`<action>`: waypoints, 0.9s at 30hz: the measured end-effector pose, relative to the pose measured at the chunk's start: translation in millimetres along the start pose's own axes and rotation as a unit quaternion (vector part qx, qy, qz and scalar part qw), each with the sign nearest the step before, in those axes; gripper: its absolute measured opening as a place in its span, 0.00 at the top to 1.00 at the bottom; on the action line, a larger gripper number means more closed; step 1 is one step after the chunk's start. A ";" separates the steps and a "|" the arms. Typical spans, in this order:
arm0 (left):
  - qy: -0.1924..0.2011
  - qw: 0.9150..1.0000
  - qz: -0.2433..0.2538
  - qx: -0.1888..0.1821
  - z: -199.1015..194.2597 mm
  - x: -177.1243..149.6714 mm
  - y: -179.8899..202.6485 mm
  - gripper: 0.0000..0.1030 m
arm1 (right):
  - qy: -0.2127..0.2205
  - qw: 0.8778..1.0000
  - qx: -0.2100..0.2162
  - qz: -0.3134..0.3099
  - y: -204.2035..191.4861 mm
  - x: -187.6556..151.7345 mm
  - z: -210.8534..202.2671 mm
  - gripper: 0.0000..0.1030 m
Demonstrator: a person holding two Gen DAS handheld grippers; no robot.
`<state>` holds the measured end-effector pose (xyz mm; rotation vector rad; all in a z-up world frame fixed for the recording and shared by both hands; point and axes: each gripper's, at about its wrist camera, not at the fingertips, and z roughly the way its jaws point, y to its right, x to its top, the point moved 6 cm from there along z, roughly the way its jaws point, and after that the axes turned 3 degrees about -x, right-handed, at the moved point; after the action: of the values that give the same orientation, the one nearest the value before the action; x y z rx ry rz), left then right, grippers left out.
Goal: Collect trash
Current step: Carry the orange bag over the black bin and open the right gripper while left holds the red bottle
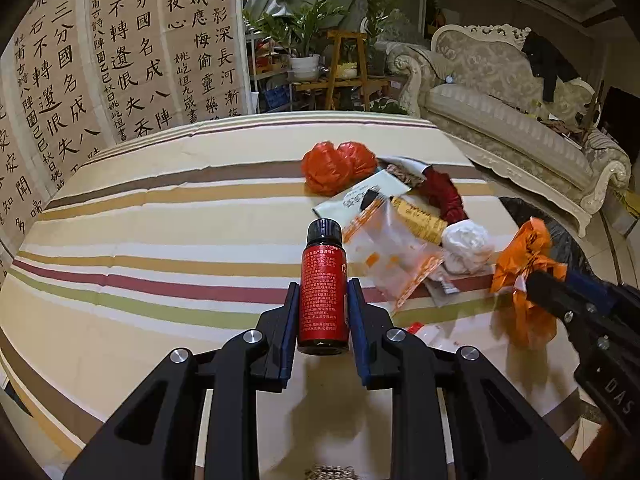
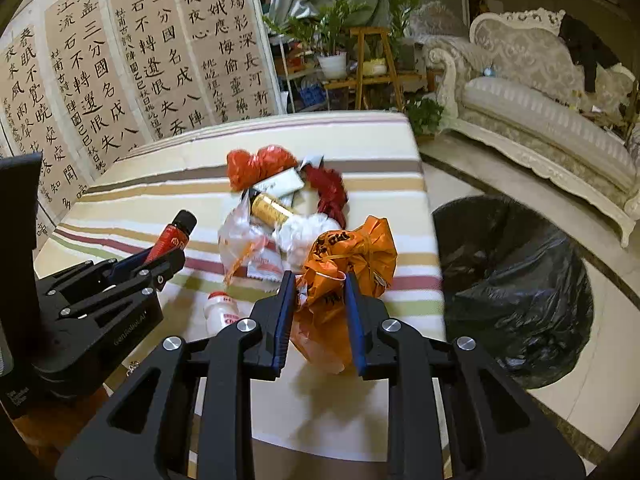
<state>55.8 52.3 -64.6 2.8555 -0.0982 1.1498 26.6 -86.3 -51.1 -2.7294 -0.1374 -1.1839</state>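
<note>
My left gripper [image 1: 323, 292] is shut on a small red bottle [image 1: 323, 292] with a black cap, held above the striped tablecloth; it also shows in the right wrist view [image 2: 172, 236]. My right gripper [image 2: 320, 292] is shut on a crumpled orange plastic bag [image 2: 352, 256], also seen in the left wrist view [image 1: 524, 264]. A trash pile lies on the table: red-orange bags [image 1: 336, 164], a yellow tube [image 1: 420, 216], a clear wrapper [image 1: 392, 256], white tissue [image 1: 468, 246], a dark red bag [image 1: 444, 194]. A black-lined bin [image 2: 516, 280] stands right of the table.
A small white bottle [image 2: 220, 312] lies on the table near my grippers. Calligraphy panels [image 1: 100, 60] stand along the left. A cream sofa [image 1: 512, 120] and potted plants [image 1: 308, 36] are beyond the table. The table's right edge [image 2: 436, 240] borders the bin.
</note>
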 end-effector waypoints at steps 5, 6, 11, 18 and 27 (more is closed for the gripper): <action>0.014 1.000 0.010 -0.014 -6.0 6.3 18.7 0.76 | 0.027 0.999 -0.036 0.003 26.5 11.0 -11.2 0.77; 0.016 1.000 0.014 -0.019 -6.7 8.0 25.0 0.76 | 0.030 0.998 -0.049 0.008 37.4 12.8 -12.5 0.77; 0.027 0.998 0.038 -0.044 -9.4 14.4 60.3 0.76 | 0.037 0.995 -0.087 0.038 83.2 15.7 -16.3 0.77; 0.033 0.993 0.077 -0.079 -2.8 22.5 119.8 0.76 | 0.040 0.988 -0.131 0.069 139.7 9.5 -13.1 0.77; 0.020 0.989 0.117 -0.084 32.8 29.0 174.2 0.76 | 0.036 0.983 -0.157 0.086 183.9 0.5 -1.4 0.76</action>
<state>85.0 -124.9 -62.2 2.7252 -0.5136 1.1738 53.2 -267.3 -70.5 -2.8799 0.3140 -1.3531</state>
